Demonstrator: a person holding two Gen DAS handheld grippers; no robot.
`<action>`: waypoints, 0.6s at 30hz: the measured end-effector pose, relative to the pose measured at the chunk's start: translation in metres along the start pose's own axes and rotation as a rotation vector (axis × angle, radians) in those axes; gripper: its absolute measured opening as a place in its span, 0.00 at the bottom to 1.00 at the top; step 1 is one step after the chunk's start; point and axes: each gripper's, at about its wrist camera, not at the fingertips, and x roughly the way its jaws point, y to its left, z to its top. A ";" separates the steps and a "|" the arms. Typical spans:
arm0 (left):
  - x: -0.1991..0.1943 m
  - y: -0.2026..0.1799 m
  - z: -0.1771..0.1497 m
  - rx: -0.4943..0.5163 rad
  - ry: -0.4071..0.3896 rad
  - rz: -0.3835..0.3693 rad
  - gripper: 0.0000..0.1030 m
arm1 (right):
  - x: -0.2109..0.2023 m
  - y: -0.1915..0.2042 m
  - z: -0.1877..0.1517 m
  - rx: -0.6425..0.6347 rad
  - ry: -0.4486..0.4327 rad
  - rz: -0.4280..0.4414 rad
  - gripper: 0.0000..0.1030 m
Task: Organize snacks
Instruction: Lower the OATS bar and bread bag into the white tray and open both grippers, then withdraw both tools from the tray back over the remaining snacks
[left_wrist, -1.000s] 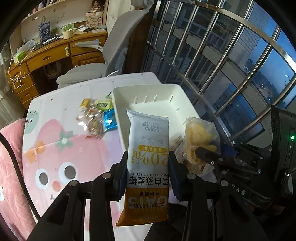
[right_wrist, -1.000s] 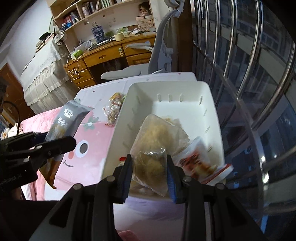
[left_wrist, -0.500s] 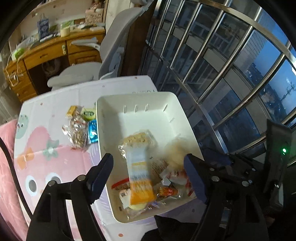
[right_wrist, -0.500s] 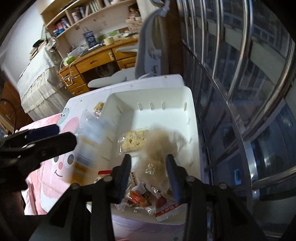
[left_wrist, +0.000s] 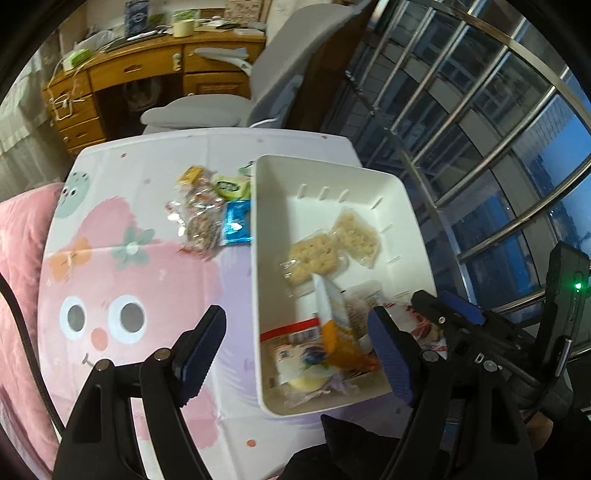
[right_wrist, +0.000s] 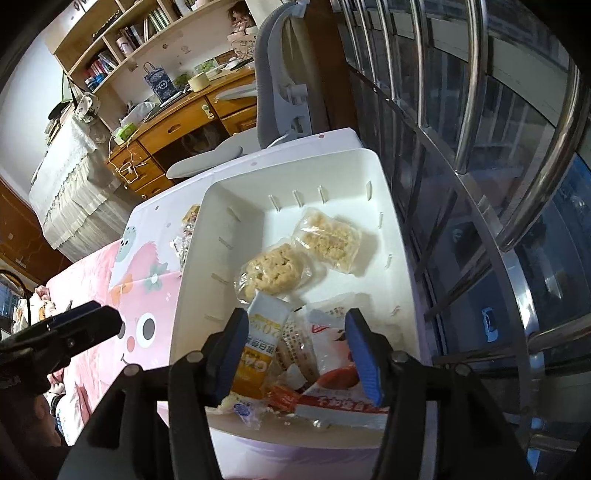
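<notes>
The left hand-held gripper (left_wrist: 295, 350) hangs with its jaws spread wide and nothing between them, straddling the near left wall of the white bin (left_wrist: 255, 280); its left finger sits over the pink cartoon table cover (left_wrist: 110, 295), its right finger over the bin's near right corner. The right hand-held gripper (right_wrist: 295, 350) is also parted wide and grips nothing; both blue pads (right_wrist: 364, 354) hover above the near end of the bin, over the packets there.

The bin stands on the table (left_wrist: 221, 144) towards its right edge, its right wall running close beside the steel window bars (left_wrist: 461, 147); the far end of the bin floor is bare, the near end crowded. Inside lie two clear-wrapped rice cakes (right_wrist: 325, 236) side by side about mid-bin; the white and orange oat stick packet (right_wrist: 258, 343) lies lengthwise nearer, its far tip overlapping the rounder cake; a red and white packet (right_wrist: 340, 402) lies against the near wall, its edge reaching the rim, with other small wrappers heaped around it.

Outside the bin, a loose cluster of snacks (left_wrist: 203, 218) lies on the table just beside the left wall; the blue packet (left_wrist: 236, 221) among them touches or nearly touches that wall. The table to the left of the cluster is open cloth; a grey chair (left_wrist: 221, 110) stands beyond the far table edge.
</notes>
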 end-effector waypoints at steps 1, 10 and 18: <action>-0.002 0.004 -0.001 -0.004 0.001 0.002 0.77 | 0.001 0.002 -0.001 0.002 -0.002 0.001 0.54; -0.027 0.057 -0.016 -0.011 0.033 0.010 0.80 | -0.003 0.037 -0.014 0.046 -0.025 0.008 0.54; -0.063 0.101 -0.015 0.099 0.021 -0.011 0.80 | -0.010 0.090 -0.036 0.110 -0.069 -0.022 0.54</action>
